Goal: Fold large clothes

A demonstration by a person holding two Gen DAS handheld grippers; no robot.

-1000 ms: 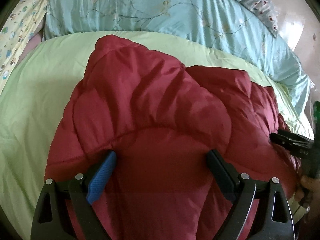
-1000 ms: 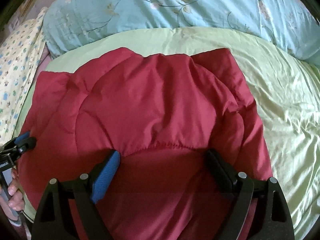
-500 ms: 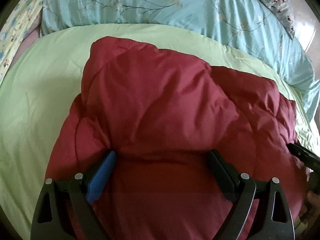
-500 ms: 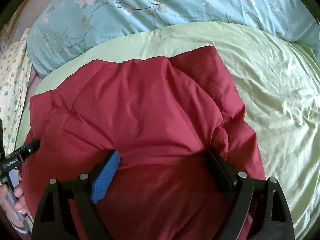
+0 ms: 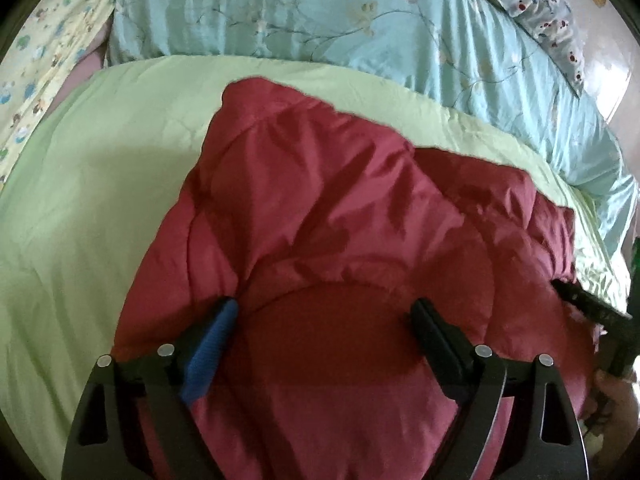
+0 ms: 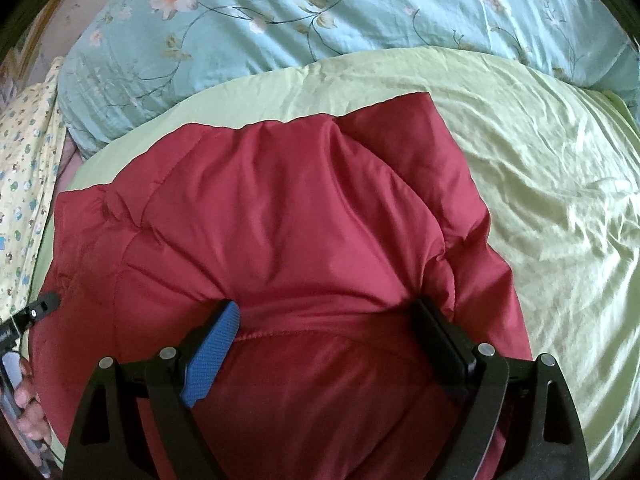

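Observation:
A puffy dark red jacket point(image 5: 320, 200) point(image 6: 280, 208) lies bunched on a pale green sheet point(image 5: 100, 200) point(image 6: 540, 160). My left gripper point(image 5: 324, 306) stands wide with a thick bulge of the jacket filling its jaws. Its jaws are closing, and the fabric puckers at both fingertips. My right gripper point(image 6: 326, 306) holds a matching bulge on the jacket's other side, its pads sunk into the fabric beside a stitched seam. Each wrist view catches a finger of the other gripper at the jacket's side edge: the right one point(image 5: 580, 300), the left one point(image 6: 40, 308).
A light blue floral quilt point(image 5: 320, 12) point(image 6: 320, 12) lies heaped along the far side of the bed. A yellow patterned cloth point(image 5: 40, 60) point(image 6: 24, 160) hangs at the left. A person's hand point(image 6: 28, 400) shows at the lower left edge.
Both grippers have shifted along with the jacket, whose upper layer has bunched and puffed up differently. The right view has rolled slightly, and the seam now sits between its fingertips.

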